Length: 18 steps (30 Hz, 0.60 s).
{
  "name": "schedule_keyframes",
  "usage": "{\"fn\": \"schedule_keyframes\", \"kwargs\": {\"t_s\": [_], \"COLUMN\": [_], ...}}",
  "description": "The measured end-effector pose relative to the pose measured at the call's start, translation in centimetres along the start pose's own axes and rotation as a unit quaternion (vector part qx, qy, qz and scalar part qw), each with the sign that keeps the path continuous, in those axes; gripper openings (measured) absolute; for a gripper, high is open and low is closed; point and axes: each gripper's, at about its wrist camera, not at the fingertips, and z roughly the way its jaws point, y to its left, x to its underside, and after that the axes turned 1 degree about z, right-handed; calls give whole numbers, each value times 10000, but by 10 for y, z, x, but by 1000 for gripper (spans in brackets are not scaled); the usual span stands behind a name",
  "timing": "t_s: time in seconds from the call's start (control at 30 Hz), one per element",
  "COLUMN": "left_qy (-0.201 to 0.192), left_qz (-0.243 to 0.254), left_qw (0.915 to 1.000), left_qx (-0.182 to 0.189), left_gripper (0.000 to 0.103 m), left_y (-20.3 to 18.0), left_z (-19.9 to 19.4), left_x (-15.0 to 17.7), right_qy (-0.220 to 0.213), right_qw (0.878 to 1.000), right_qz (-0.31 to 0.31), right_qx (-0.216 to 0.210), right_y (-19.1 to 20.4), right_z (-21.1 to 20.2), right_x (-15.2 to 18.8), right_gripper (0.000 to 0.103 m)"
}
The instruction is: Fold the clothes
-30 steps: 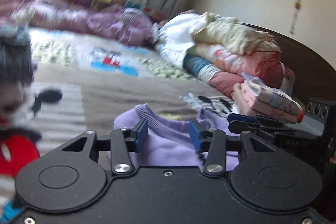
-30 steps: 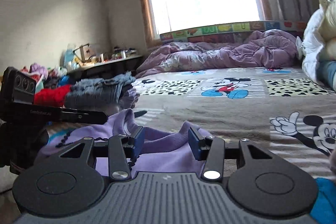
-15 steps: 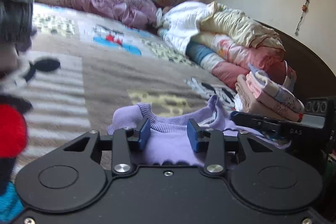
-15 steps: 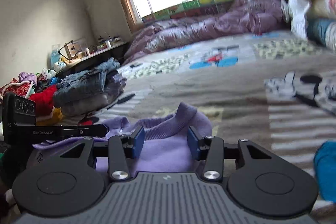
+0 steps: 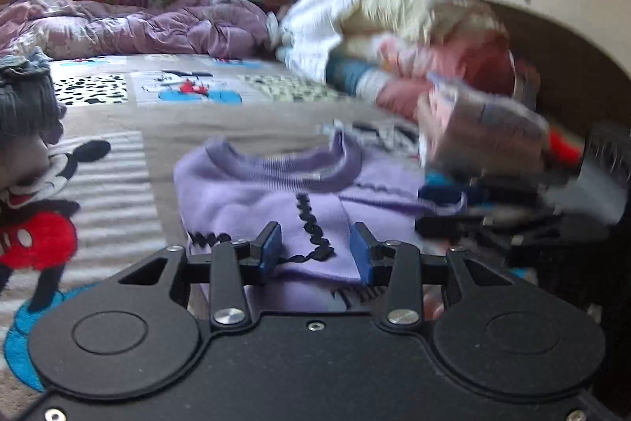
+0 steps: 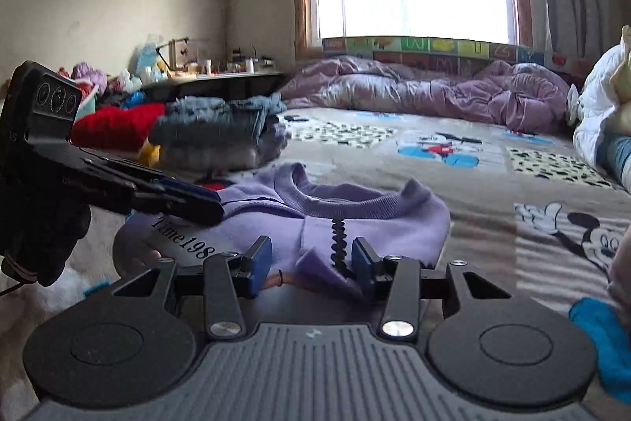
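left gripper (image 5: 315,247): blue pads part-open, lilac knit sweatshirt (image 5: 276,192) bunched between them; firm grip or not, cannot tell
right gripper (image 6: 311,261): same gap, sweatshirt fabric and black zigzag trim (image 6: 339,243) between pads; pinch unclear
sweatshirt: flat on cartoon-print bedspread (image 6: 493,184), ribbed collar just ahead of both fingertips
folded grey stack (image 6: 221,133): beyond left gripper's fingers
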Motion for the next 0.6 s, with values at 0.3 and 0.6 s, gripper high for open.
{"fn": "schedule_keyframes", "kwargs": {"t_s": [0.3, 0.6], "left_qy": [208, -362], "left_qz": [136, 640], "left_qw": [9992, 9966], "left_qx": [304, 373], "left_gripper": [43, 45], "left_y": [19, -14], "left_z": [22, -26], "left_x": [13, -8], "right_qy": [353, -344], "right_qw": [9988, 9980], "right_qz": [335, -496], "right_qx": [54, 166], "right_y": [-7, 14], "right_z": [19, -25], "right_x": [20, 8], "right_gripper": [48, 49]}}
